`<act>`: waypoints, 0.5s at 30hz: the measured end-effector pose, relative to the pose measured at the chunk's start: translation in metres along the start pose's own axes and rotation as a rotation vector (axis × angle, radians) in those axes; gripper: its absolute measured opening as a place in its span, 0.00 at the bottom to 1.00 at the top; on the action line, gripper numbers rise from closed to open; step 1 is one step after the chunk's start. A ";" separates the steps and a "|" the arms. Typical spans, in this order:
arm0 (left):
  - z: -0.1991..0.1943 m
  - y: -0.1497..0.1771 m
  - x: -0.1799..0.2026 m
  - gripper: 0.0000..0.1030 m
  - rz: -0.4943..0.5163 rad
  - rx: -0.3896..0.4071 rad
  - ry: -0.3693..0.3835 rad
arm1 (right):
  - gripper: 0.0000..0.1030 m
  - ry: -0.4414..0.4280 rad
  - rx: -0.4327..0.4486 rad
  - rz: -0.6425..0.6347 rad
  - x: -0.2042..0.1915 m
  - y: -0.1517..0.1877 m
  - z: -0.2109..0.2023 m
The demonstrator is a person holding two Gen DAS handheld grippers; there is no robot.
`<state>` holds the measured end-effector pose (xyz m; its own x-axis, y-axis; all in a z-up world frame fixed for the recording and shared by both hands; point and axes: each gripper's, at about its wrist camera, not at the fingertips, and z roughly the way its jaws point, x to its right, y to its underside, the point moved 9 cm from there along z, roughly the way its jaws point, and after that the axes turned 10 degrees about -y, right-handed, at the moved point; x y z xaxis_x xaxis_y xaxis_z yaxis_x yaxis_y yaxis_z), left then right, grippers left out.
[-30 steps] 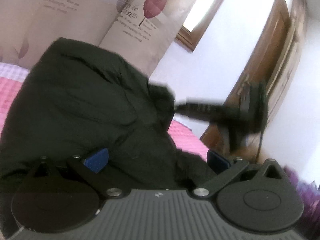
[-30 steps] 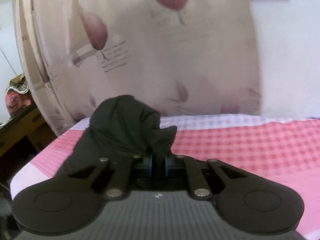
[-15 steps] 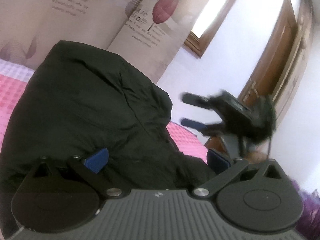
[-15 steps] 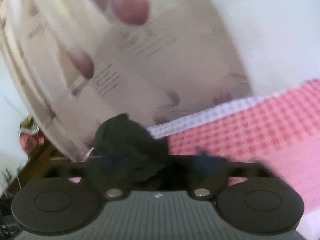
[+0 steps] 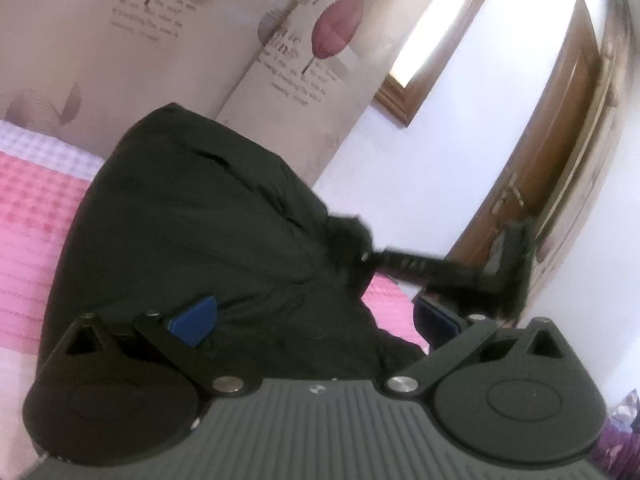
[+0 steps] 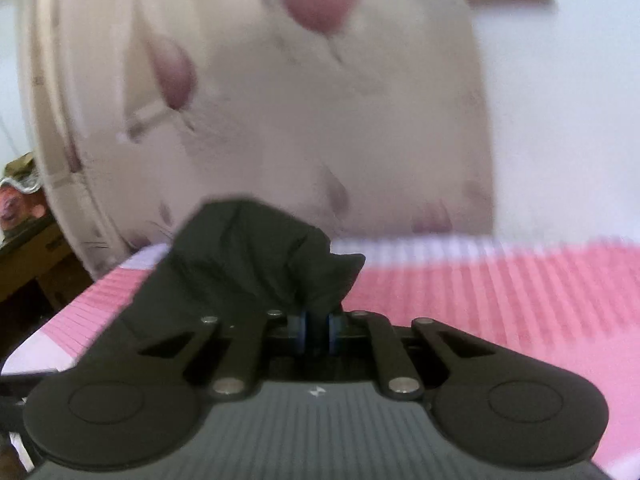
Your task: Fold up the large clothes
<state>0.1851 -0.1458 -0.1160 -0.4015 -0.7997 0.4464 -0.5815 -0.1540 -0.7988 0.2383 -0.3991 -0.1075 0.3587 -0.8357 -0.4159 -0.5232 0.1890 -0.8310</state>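
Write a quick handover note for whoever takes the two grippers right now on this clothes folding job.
Right gripper: shut on a bunched edge of the black garment, lifted above the pink bedspread.
Left gripper: open, fingers either side of the garment's bulk, not gripping.
Garment: mounded on the bed in front of the patterned curtain, not flat.
Done: one edge picked up.
Left: probably carry the edge across, lay it flat, then complete the folds.
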 end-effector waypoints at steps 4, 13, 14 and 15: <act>0.007 0.010 0.009 1.00 0.080 -0.003 -0.020 | 0.09 -0.002 0.017 0.087 0.027 0.024 0.011; 0.013 0.025 0.006 1.00 0.164 -0.024 -0.055 | 0.14 -0.064 -0.015 0.245 0.049 0.047 0.035; 0.013 0.025 0.005 1.00 0.168 -0.025 -0.055 | 0.17 -0.059 0.000 0.278 0.051 0.042 0.023; 0.012 0.024 0.004 1.00 0.168 -0.025 -0.052 | 0.18 -0.050 0.021 0.309 0.050 0.035 0.005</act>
<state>0.1783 -0.1602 -0.1382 -0.4576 -0.8422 0.2850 -0.5268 -0.0015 -0.8500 0.2419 -0.4312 -0.1591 0.2236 -0.7107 -0.6670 -0.5974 0.4408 -0.6699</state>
